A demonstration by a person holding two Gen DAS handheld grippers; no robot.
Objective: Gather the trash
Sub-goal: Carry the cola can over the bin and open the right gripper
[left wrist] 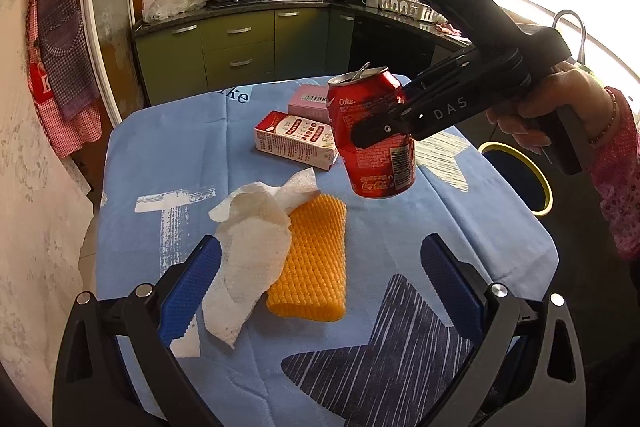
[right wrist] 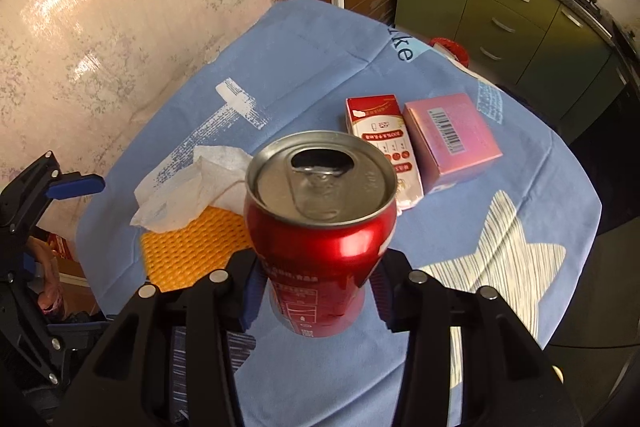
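A: One of five picked so far: Coke can (left wrist: 372,135) clamped in the right gripper (right wrist: 316,291), lifted clear of the table (left wrist: 500,223), tilted, not binned yet

B: Left on the cloth?

A: Tissue (left wrist: 248,251), draped over the orange sponge (left wrist: 316,263); red carton (left wrist: 296,141) touching pink box (left wrist: 314,103). Left gripper (left wrist: 320,291) wide apart, holding nothing, hovering by the tissue

B: Bin?

A: Yellow-rimmed bin (left wrist: 538,179) beside the table, likely the drop point
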